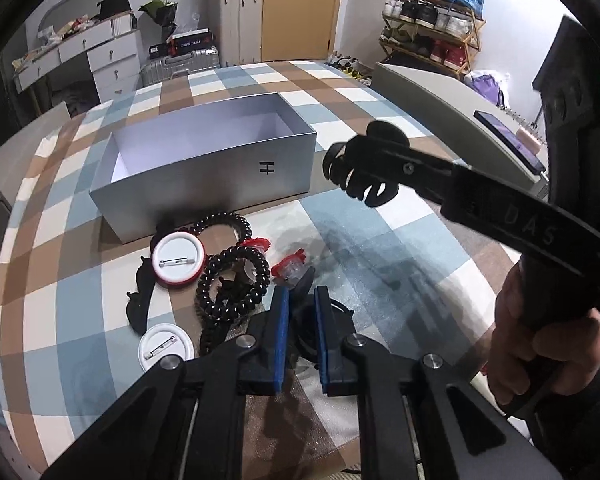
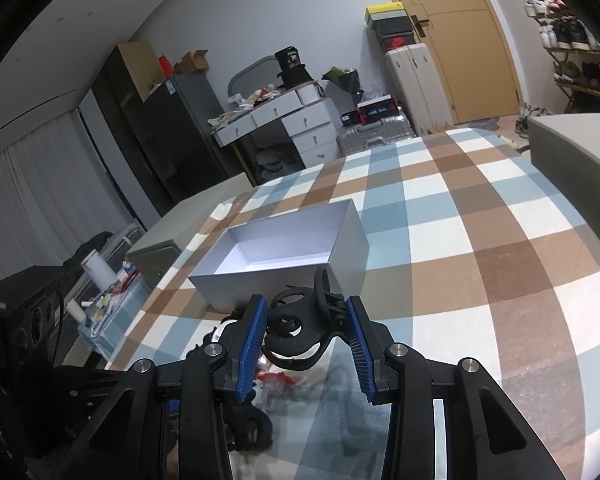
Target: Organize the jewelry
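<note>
Left wrist view shows a checked cloth [image 1: 380, 92] over the whole table, and on it, in the upper middle of the frame, an open grey box [image 1: 204, 172] with nothing visible inside. Below the box, at lower left, lies the pile of jewelry: two white badges [image 1: 178, 258] with pins, a black coiled band [image 1: 236, 280], small red pieces [image 1: 288, 266].

The step in hand is, I judge, the loading of the box, and it is at an early point. The right gripper [image 2: 306, 338] is closed on a black hair claw clip [image 2: 300, 328], which its blue pads press from both sides. In the left wrist view this clip [image 1: 360, 168] hangs at the right of the box, near its right end wall and above the cloth, not yet over the opening. The next move calls for carrying it left over the rim and then opening the jaws.

The left gripper [image 1: 302, 320], at the bottom middle, is closed about as far as it goes, and a thin black piece [image 1: 302, 286] stands up between the pads; it seems pinched, but I cannot tell what it is. It is just right of the coiled band, well below the box.
</note>
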Action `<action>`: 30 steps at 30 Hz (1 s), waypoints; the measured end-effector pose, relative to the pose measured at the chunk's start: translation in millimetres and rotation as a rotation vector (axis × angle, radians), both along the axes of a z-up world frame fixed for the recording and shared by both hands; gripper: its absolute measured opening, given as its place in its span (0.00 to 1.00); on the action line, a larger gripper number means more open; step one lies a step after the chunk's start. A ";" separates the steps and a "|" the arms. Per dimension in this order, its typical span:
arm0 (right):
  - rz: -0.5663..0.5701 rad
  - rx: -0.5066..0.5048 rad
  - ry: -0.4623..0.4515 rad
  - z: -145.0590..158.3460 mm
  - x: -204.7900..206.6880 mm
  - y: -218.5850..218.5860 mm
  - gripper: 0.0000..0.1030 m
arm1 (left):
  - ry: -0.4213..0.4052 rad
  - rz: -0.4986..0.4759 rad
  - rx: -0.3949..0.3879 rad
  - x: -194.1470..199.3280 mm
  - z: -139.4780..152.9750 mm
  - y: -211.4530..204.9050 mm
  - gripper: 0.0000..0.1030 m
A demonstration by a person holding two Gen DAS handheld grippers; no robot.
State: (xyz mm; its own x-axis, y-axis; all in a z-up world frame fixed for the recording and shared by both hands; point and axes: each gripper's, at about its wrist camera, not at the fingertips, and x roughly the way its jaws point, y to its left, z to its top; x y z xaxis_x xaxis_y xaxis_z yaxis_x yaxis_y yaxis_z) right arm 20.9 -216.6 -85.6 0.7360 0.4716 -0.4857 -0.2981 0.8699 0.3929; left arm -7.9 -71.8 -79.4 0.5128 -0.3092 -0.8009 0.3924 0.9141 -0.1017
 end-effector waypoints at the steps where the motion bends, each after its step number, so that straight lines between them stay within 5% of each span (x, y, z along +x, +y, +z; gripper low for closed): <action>1: -0.001 0.000 0.004 -1.0 0.8 -0.2 0.38 | 0.001 0.003 -0.002 0.2 0.1 1.5 0.08; 14: -0.003 0.014 0.002 0.9 -1.5 -1.4 0.38 | 0.049 0.027 -0.075 1.0 6.2 14.4 0.10; 18: 0.000 0.007 -0.006 2.4 -2.9 0.2 0.38 | 0.072 0.050 -0.065 -4.2 -0.4 13.7 0.51; 30: -0.001 0.004 0.005 2.5 -3.2 2.0 0.38 | 0.087 0.038 -0.005 4.5 -17.3 -1.0 0.51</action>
